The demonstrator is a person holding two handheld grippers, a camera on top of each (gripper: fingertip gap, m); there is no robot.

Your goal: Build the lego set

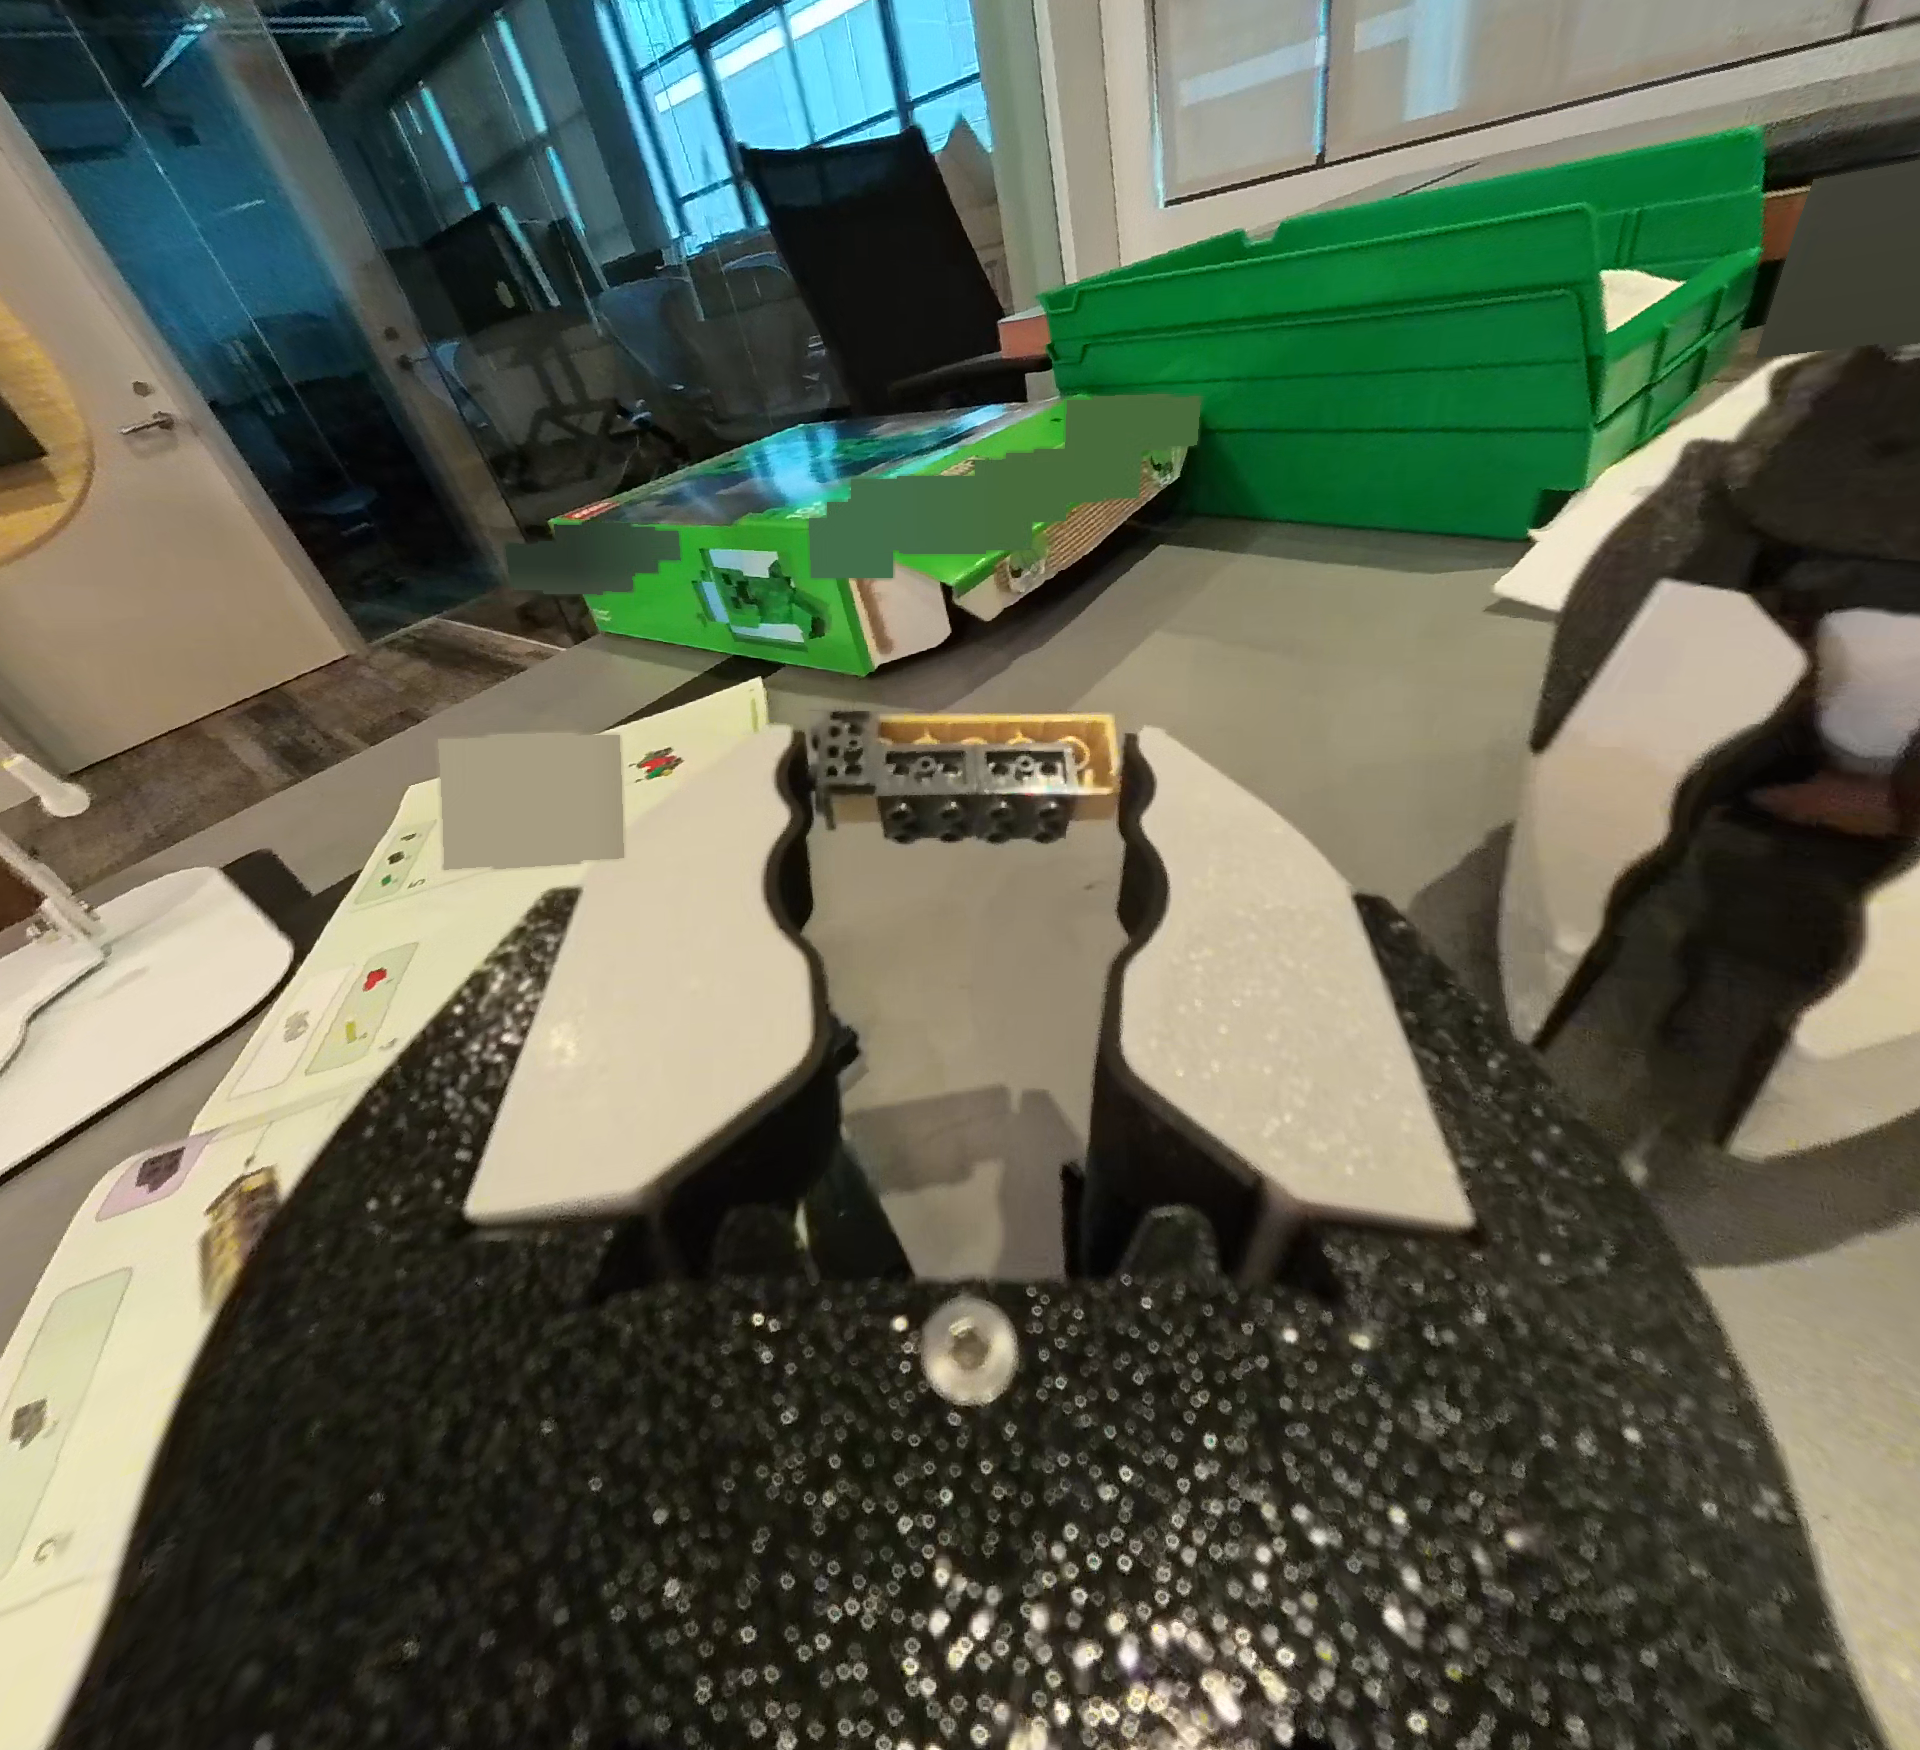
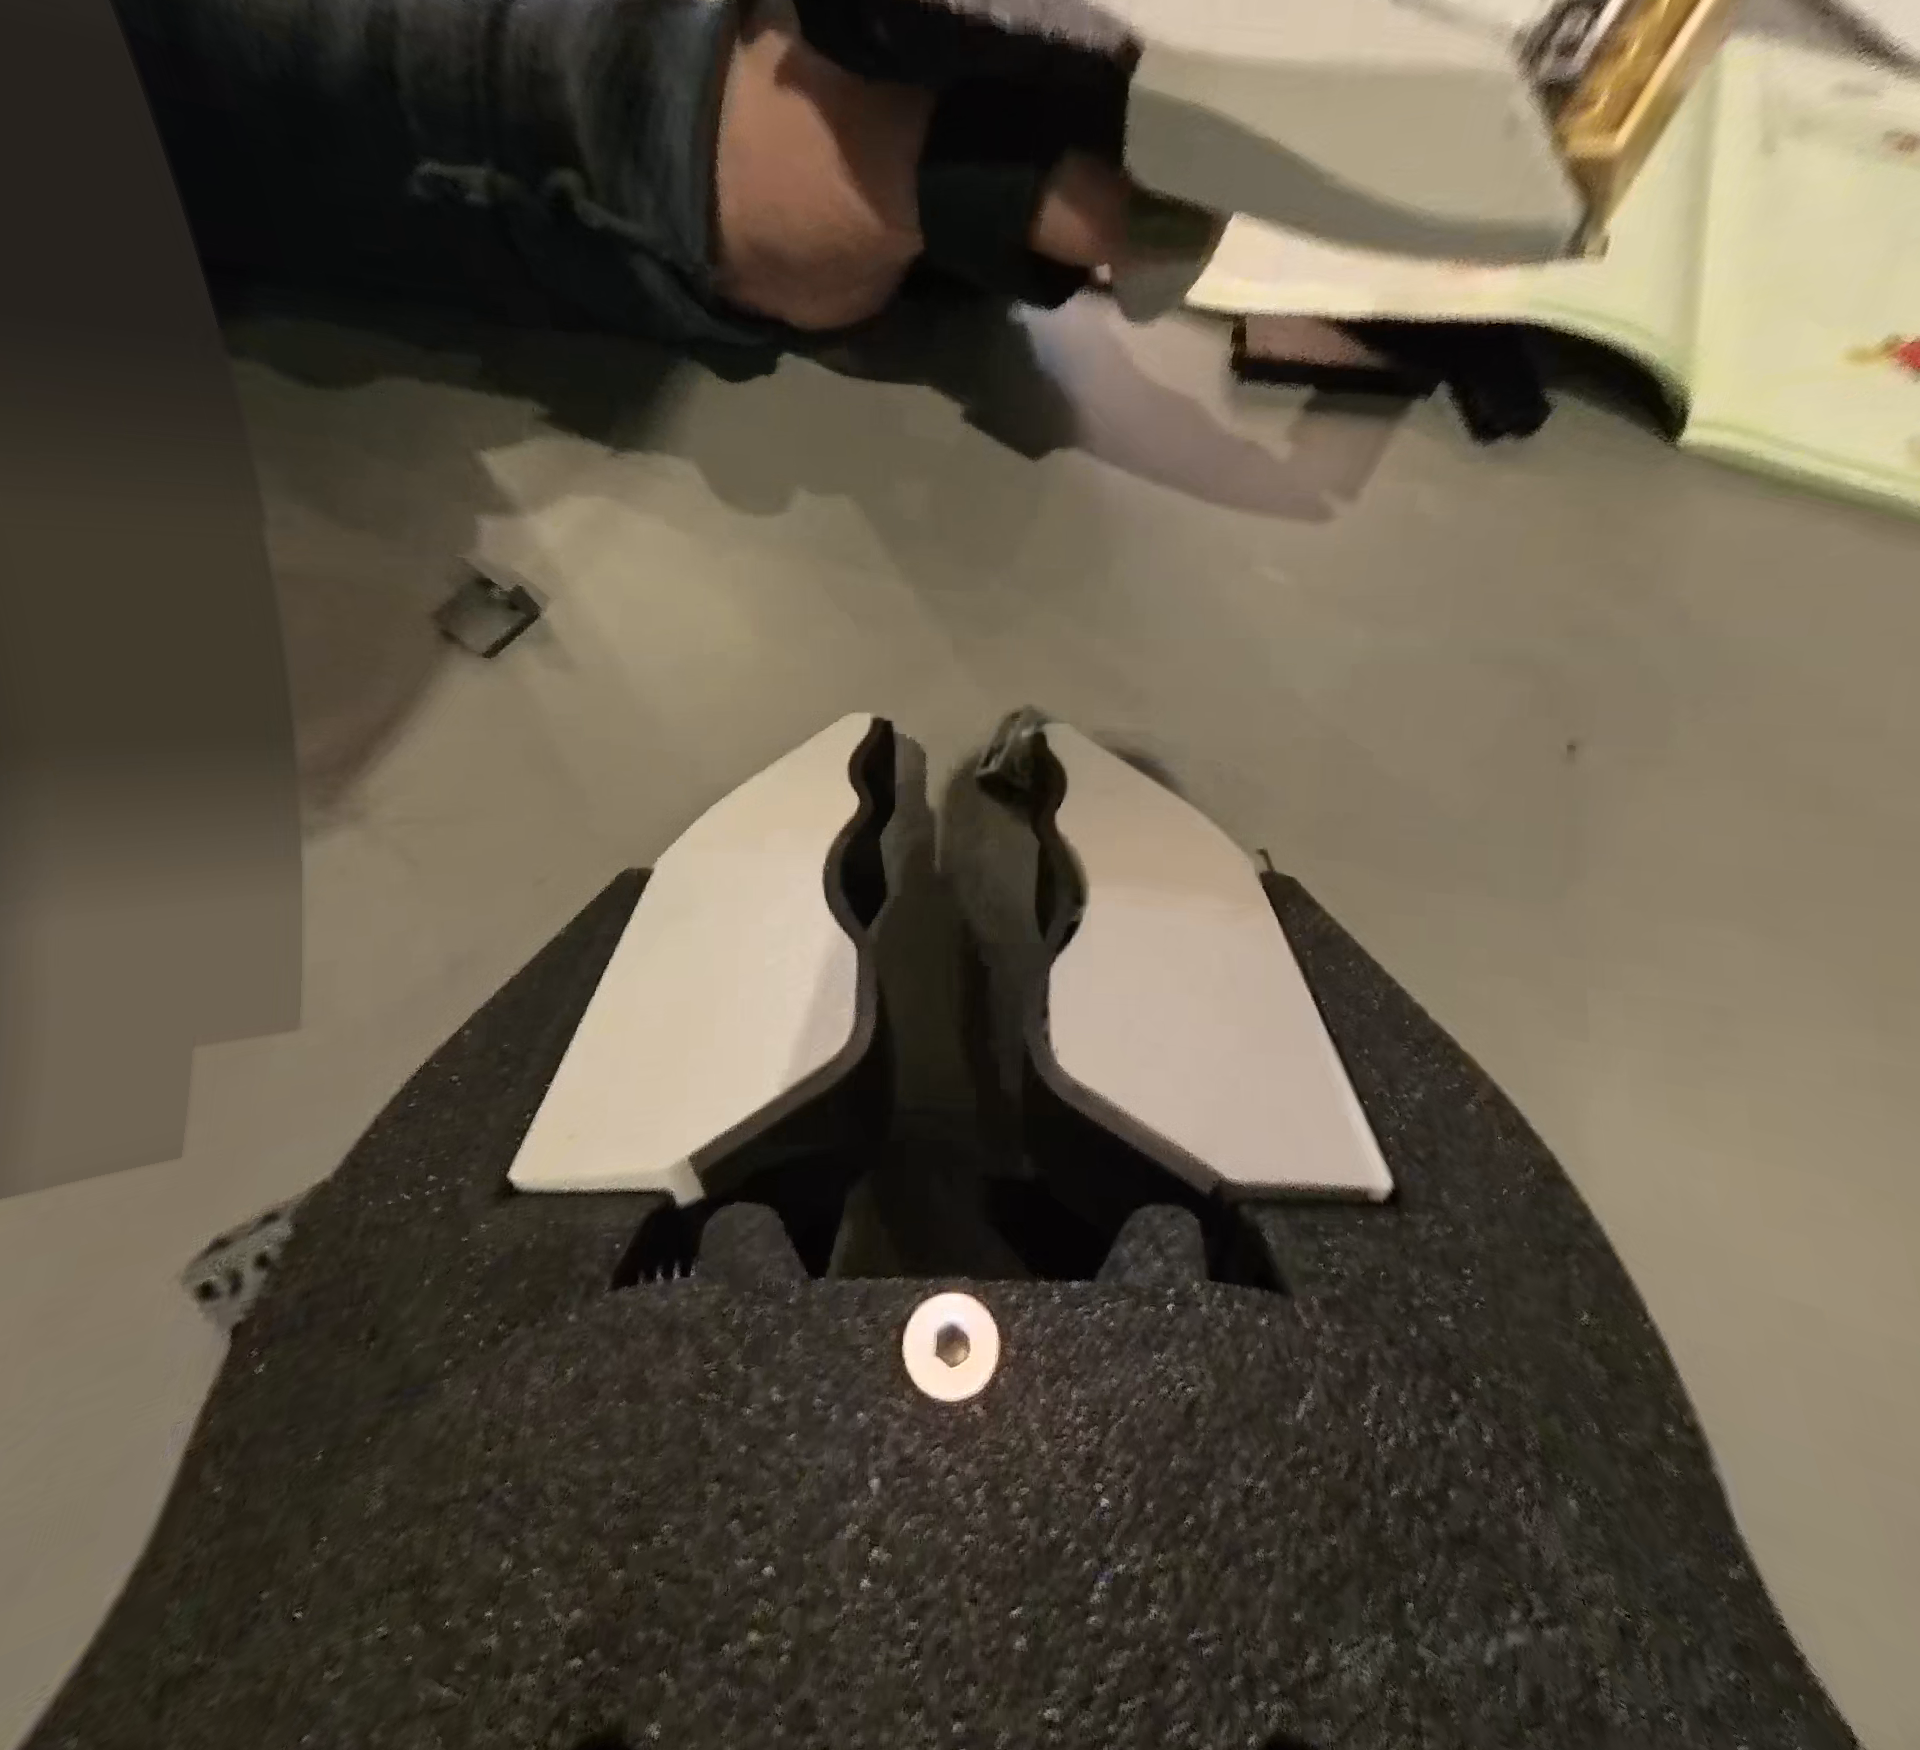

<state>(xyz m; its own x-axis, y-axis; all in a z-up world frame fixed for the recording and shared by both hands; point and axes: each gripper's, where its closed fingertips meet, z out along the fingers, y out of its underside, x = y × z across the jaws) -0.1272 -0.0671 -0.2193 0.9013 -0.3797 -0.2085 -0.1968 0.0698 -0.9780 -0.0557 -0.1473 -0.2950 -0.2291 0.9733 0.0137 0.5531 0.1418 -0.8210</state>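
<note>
Two grippers are working. Left wrist view: my left gripper (image 1: 966,781) is clamping a tan-and-black lego assembly (image 1: 977,770) above the counter (image 1: 1299,661), long axis spanning the fingers, black studs facing me. Right wrist view: my right gripper (image 2: 961,765) is pinching a small dark piece (image 2: 1013,750); I judge that it is going onto the assembly next, needing stud alignment.

Black speckled gripper (image 1: 966,775), white fingers (image 1: 665,973)

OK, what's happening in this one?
A person is building a lego set with two handheld grippers. The left gripper holds a tan-and-black lego assembly above the grey table, beside the open instruction booklet. The right gripper, nearly shut, seems to pinch a small dark piece.
</note>
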